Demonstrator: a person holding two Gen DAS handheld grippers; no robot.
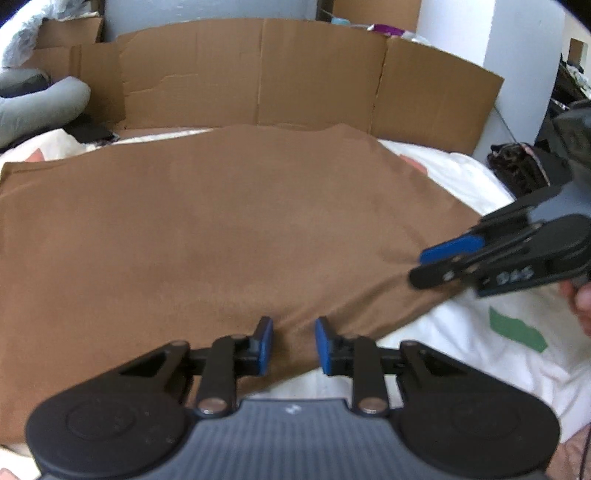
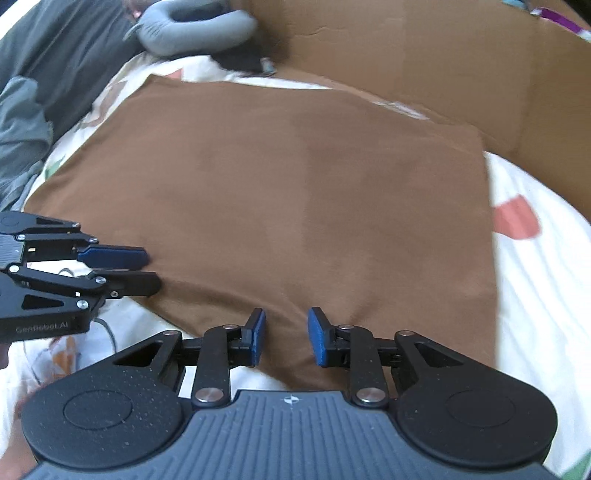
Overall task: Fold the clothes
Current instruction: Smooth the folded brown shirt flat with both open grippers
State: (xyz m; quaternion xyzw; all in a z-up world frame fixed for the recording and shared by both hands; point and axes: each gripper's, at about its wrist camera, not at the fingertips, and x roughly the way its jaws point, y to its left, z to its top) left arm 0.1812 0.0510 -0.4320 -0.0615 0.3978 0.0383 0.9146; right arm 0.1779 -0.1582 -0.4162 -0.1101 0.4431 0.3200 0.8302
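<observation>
- Bedding [image 1: 461, 354], white with coloured patches, fills the lower right of your left wrist view.
- Cardboard [image 1: 258, 81] stands flattened across the top of that frame.
- Brown garment [image 1: 207, 229] lies spread flat mid-frame on the bedding, its near edge at your fingertips.
- Grey pillow [image 2: 192, 29] sits in the upper left of your right wrist view.
- Your left gripper [image 1: 293, 345] has its jaws apart, brown cloth between the blue pads, not pinched.
- Your right gripper [image 2: 286, 336] likewise stands open over the garment's near edge.
</observation>
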